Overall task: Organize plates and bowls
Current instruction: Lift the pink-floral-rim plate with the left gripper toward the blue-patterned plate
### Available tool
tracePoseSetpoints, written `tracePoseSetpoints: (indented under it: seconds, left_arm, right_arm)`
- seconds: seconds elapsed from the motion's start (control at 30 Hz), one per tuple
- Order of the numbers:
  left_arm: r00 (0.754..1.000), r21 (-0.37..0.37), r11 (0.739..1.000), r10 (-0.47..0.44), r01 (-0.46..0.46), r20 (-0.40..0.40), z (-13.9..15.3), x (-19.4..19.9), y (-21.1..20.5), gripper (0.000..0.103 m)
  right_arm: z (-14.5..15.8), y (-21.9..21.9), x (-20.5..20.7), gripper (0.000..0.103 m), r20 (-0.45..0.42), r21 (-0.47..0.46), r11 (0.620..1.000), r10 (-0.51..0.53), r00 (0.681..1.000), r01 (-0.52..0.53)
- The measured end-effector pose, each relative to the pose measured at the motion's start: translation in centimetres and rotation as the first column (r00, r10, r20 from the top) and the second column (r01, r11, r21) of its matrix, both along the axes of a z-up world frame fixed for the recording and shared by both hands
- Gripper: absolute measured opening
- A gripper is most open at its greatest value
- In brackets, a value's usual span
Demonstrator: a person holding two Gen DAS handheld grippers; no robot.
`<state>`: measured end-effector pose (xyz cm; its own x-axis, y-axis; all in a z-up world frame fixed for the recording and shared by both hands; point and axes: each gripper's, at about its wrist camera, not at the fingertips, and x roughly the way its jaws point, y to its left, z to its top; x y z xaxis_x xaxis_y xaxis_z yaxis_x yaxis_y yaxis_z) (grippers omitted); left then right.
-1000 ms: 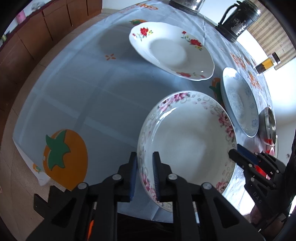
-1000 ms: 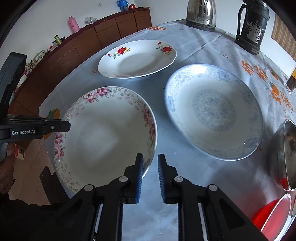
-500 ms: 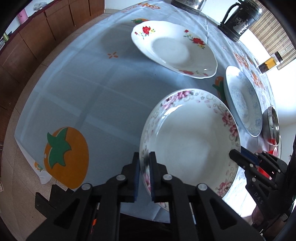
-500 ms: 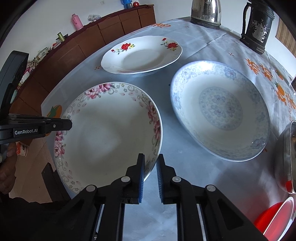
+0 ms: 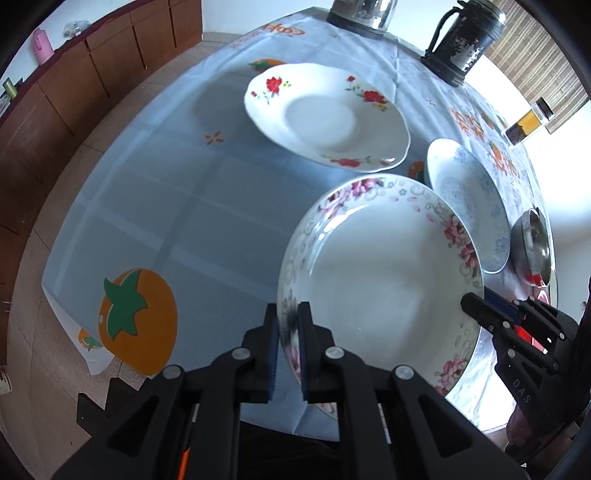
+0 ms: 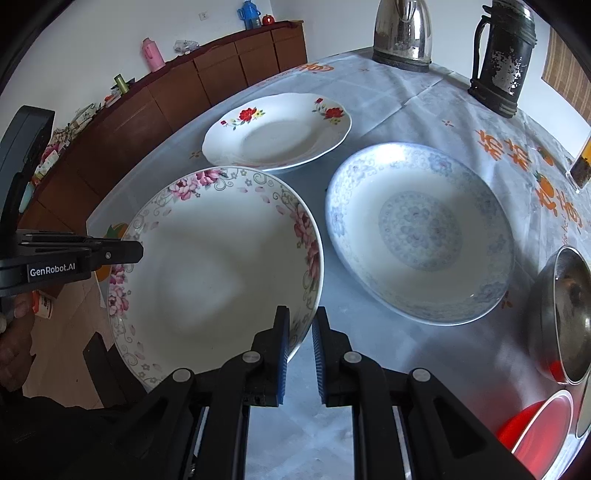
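A deep white plate with a pink flower rim [image 5: 380, 288] [image 6: 207, 277] is held at the near edge of the table between both grippers. My left gripper [image 5: 288, 314] is shut on its left rim, which shows blurred between the blue pads. My right gripper [image 6: 300, 317] is shut on the opposite rim. Each gripper shows in the other's view, the left gripper [image 6: 122, 253] and the right gripper [image 5: 491, 310]. Behind lies a red-flower plate [image 5: 328, 118] [image 6: 277, 133]. A blue-patterned plate [image 5: 469, 199] [image 6: 421, 232] lies to the right.
A steel bowl [image 6: 565, 314] and a red bowl [image 6: 535, 424] sit at the right edge. A steel kettle [image 6: 402, 33], a dark jug [image 6: 502, 59] and a glass jar [image 5: 532, 118] stand at the far side. Brown cabinets [image 6: 221, 81] line the wall on the left.
My left gripper's jaws have closed onto the pink-flower plate's rim. My right gripper's jaws have narrowed onto the other rim. The plate now overlaps the plates behind it more.
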<state>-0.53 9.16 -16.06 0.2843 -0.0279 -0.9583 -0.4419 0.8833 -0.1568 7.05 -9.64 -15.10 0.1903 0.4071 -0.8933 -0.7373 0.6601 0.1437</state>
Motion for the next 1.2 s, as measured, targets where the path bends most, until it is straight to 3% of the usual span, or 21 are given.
tracePoseSetpoints:
  seconds: [1.2]
  left_arm:
    - [0.991,0.047,0.994,-0.099,0.095,0.088,3.5,3.9,-3.1,0.006]
  right_arm:
    - [3.7,-3.4,2.4,0.013,0.099,0.073,0.992,-0.106,0.989,0.099]
